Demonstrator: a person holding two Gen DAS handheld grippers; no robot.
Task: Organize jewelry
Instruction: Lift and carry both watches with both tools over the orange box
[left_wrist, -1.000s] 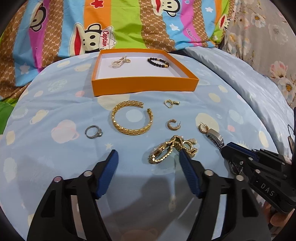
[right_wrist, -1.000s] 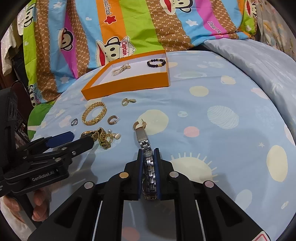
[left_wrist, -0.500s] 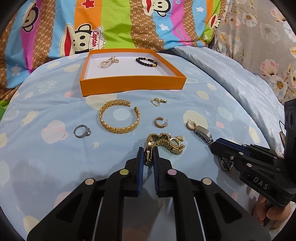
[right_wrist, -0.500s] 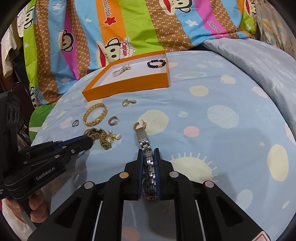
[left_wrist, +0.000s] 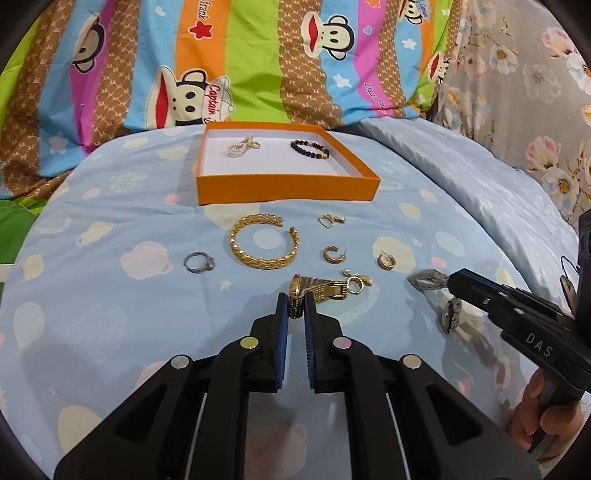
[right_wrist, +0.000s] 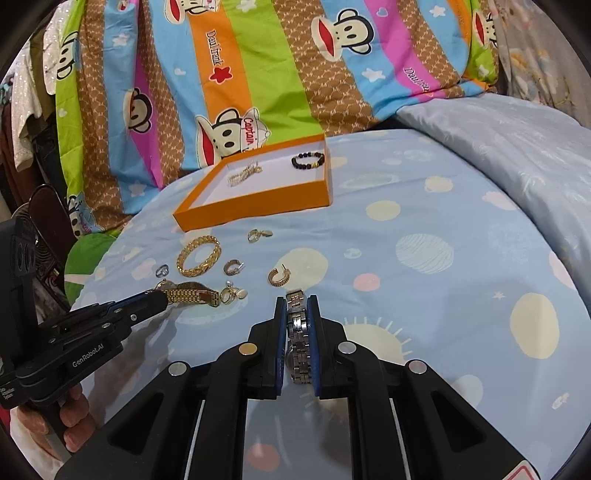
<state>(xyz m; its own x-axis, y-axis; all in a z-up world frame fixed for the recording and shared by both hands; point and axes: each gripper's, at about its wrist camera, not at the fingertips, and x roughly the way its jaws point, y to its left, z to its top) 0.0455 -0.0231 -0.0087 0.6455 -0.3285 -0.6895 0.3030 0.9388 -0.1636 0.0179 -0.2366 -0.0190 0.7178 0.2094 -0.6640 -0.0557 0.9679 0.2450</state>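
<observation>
A light blue bedsheet (left_wrist: 110, 295) is spread under everything. An orange tray (left_wrist: 288, 188) is set near its far edge, a black bead bracelet (left_wrist: 309, 148) and a pearl piece (left_wrist: 242, 147) laid inside. The left gripper (left_wrist: 295, 306) is clamped on a gold watch (left_wrist: 321, 290); the right gripper (right_wrist: 296, 314) is clamped on a silver watch (right_wrist: 297, 332). A gold bangle (left_wrist: 264, 245), a silver ring (left_wrist: 199, 263) and small earrings (left_wrist: 334, 254) are left between tray and grippers

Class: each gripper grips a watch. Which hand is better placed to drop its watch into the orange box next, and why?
Left, probably. The left gripper, shut on the gold watch, faces the orange box squarely. The right gripper, shut on the silver watch, sits off to the side.
</observation>
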